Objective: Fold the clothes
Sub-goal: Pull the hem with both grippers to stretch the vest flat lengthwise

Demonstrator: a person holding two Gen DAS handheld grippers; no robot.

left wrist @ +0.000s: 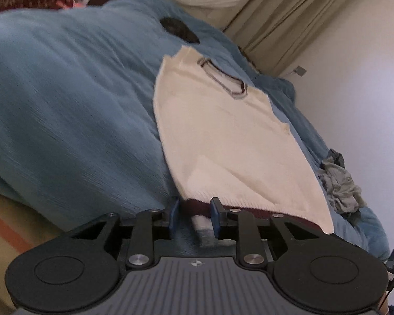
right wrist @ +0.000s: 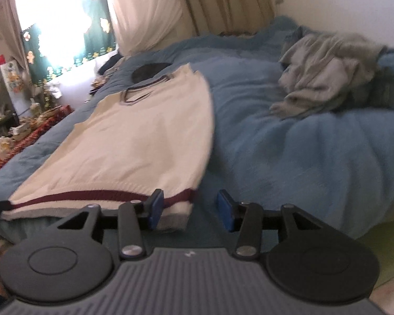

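Closest to me, my left gripper point(left wrist: 194, 216) tilts downward at the near edge of the bed point(left wrist: 65, 99), its blue pads slightly parted with the maroon-striped hem of the cream sweater vest point(left wrist: 223, 131) lying between them, not pinched. My right gripper point(right wrist: 190, 210) tilts down likewise, jaws spread wider; its left pad overlaps the hem's right corner, the right pad over bare blue bedding. The vest lies flat, neckline toward the far edge. A crumpled grey garment point(right wrist: 333, 78) sits well apart, toward the bed's far right corner, near the curtains point(right wrist: 223, 2).
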